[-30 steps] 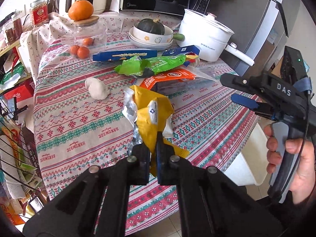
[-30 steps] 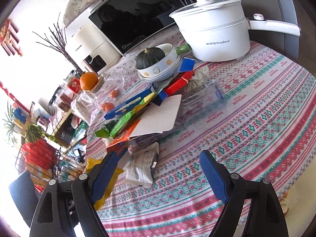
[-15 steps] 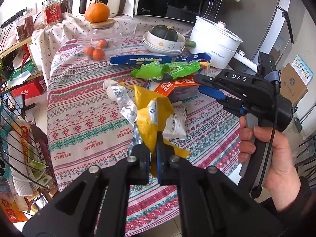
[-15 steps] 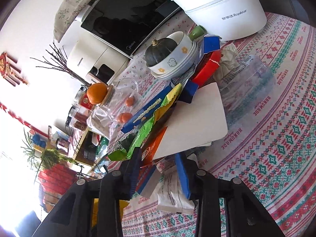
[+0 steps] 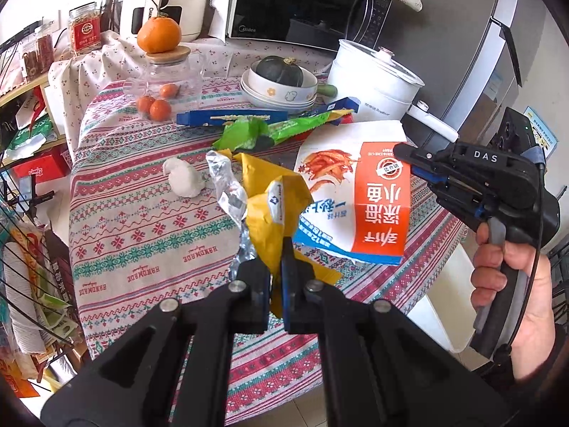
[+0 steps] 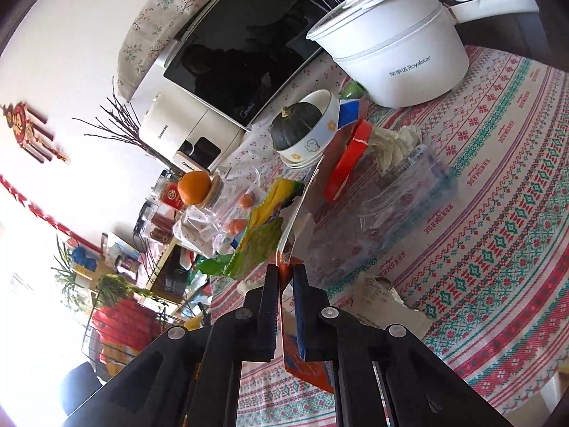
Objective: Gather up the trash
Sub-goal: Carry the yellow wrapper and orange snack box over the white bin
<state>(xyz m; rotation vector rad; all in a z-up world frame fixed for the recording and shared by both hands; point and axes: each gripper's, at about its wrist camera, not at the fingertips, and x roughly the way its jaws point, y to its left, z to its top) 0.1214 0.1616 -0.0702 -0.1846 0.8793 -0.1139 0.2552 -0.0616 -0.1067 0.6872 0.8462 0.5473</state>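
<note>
My left gripper [image 5: 275,267] is shut on a crumpled yellow wrapper [image 5: 270,206] with silver foil lining, held above the patterned tablecloth [image 5: 142,235]. At the right of the left wrist view, a hand [image 5: 508,284] holds my right gripper [image 5: 405,158], shut on the corner of an orange-and-white snack bag [image 5: 355,206] that hangs tilted over the table. In the right wrist view the right gripper [image 6: 285,274] pinches that snack bag [image 6: 307,359], seen edge-on. A green wrapper [image 5: 270,131], a blue box [image 5: 227,118] and a white crumpled tissue [image 5: 183,179] lie on the table.
A white pot [image 5: 373,78], stacked bowls with a dark squash [image 5: 279,85] and a glass jar with oranges [image 5: 163,82] stand at the back before a microwave [image 5: 302,3]. A clear plastic tray [image 6: 402,206] and a small white packet [image 6: 380,295] lie nearby. A wire rack [image 5: 21,249] stands left.
The right gripper closed on the orange-and-white snack bag and lifted it off the pile, turning it up. The left gripper kept its hold on the yellow wrapper.
</note>
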